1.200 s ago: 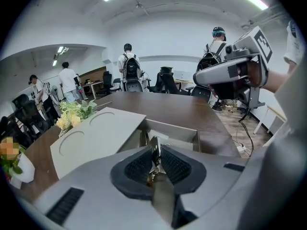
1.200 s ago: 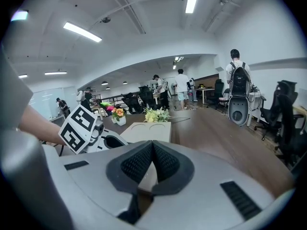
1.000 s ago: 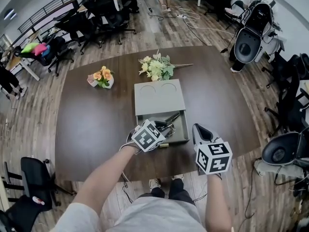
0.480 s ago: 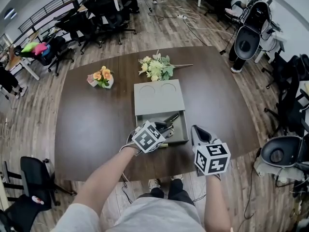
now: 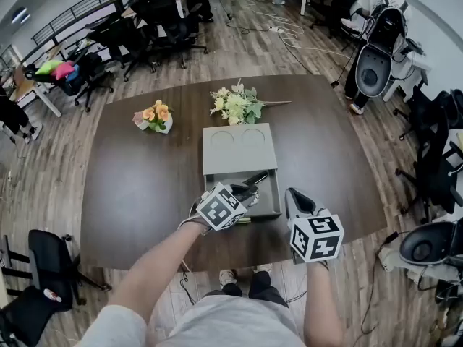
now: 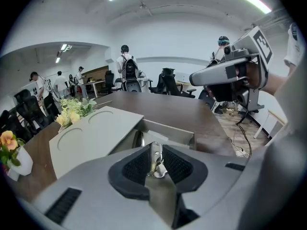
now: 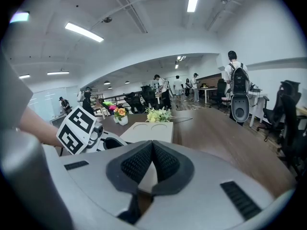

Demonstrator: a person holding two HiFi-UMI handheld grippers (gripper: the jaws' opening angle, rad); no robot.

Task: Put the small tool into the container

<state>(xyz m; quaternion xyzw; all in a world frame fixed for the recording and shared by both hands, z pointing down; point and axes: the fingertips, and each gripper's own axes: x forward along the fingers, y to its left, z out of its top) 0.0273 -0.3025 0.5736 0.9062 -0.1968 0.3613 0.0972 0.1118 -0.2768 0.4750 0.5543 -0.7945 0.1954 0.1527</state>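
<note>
One slim, shiny metal tool [image 6: 156, 158] in jaws of left gripper [image 6: 154, 146]

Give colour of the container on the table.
The container is muted grey-green; head view shows it best.

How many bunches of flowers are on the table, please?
2. An orange bunch stands to the far left of the grey container; a pale bunch lies just beyond it. None seems hidden.
</note>
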